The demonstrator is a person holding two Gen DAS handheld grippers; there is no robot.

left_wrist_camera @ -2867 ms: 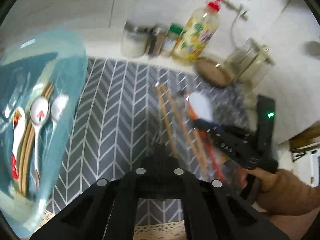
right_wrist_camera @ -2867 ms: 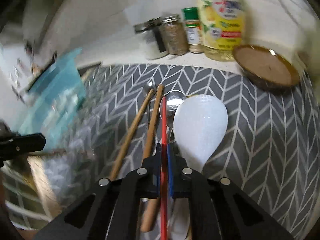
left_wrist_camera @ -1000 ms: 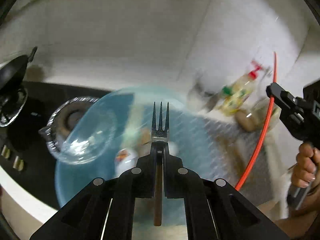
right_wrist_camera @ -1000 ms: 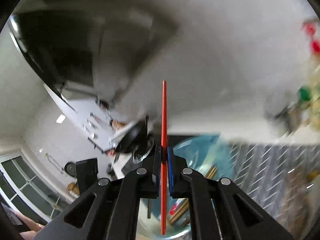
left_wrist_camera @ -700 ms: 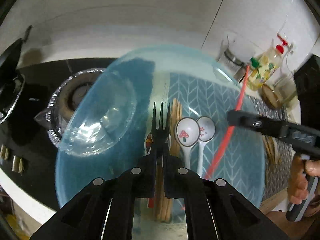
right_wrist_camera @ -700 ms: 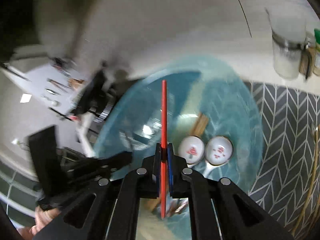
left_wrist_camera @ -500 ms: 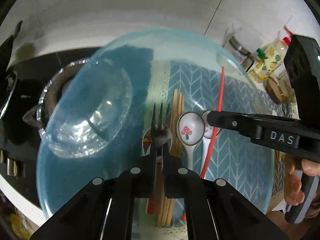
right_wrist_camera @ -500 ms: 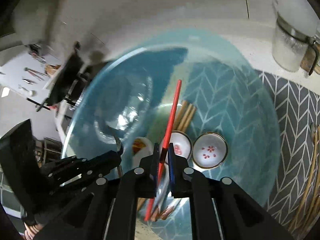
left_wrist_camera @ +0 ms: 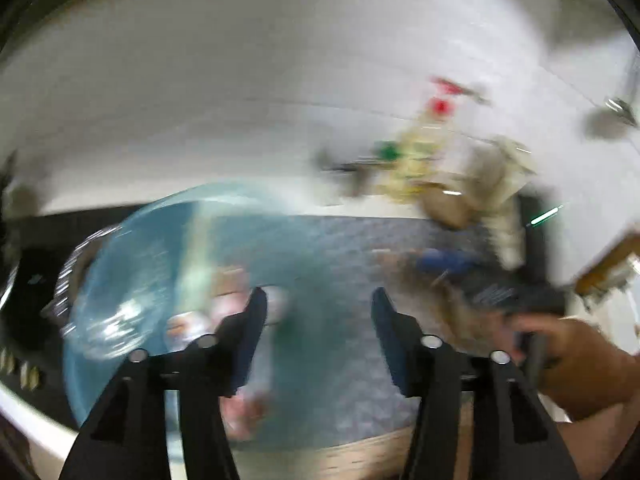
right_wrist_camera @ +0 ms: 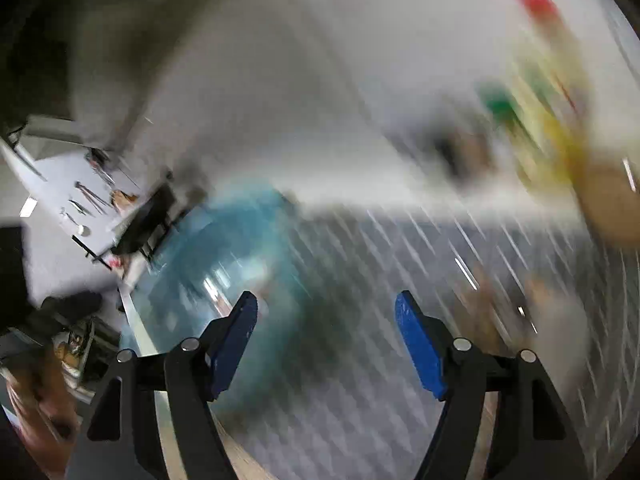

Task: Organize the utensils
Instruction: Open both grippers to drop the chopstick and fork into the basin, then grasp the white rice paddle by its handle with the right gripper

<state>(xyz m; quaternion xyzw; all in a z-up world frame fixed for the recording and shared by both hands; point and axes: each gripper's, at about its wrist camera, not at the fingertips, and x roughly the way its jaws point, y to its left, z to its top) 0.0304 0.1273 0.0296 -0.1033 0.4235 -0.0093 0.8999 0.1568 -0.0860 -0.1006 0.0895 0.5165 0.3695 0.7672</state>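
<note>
Motion blurs both views. My left gripper [left_wrist_camera: 318, 310] hangs over the near right part of the blue glass dish [left_wrist_camera: 240, 216]; its jaws are opening and nothing is between them. Blurred white spoons [left_wrist_camera: 188, 324] and other utensils lie in the dish beside the left finger. In the right wrist view my right gripper [right_wrist_camera: 326, 306] is over the grey chevron mat [right_wrist_camera: 400, 340], right of the blue dish [right_wrist_camera: 240, 248]; its jaws are opening with nothing in them. Brown blurred utensils [right_wrist_camera: 500, 300] lie on the mat ahead to the right. The right gripper [left_wrist_camera: 512, 296] also shows at the right of the left wrist view.
Bottles and jars [left_wrist_camera: 416, 160] and a round wooden lid [left_wrist_camera: 452, 208] stand along the white back wall. A black stove [left_wrist_camera: 28, 288] lies left of the dish. A hand [left_wrist_camera: 580, 360] holds the right gripper; another hand [right_wrist_camera: 40, 400] is at lower left.
Both grippers have gone from shut to open: the fork has left the left one and the red stick the right one. Both have swung right, away from over the dish.
</note>
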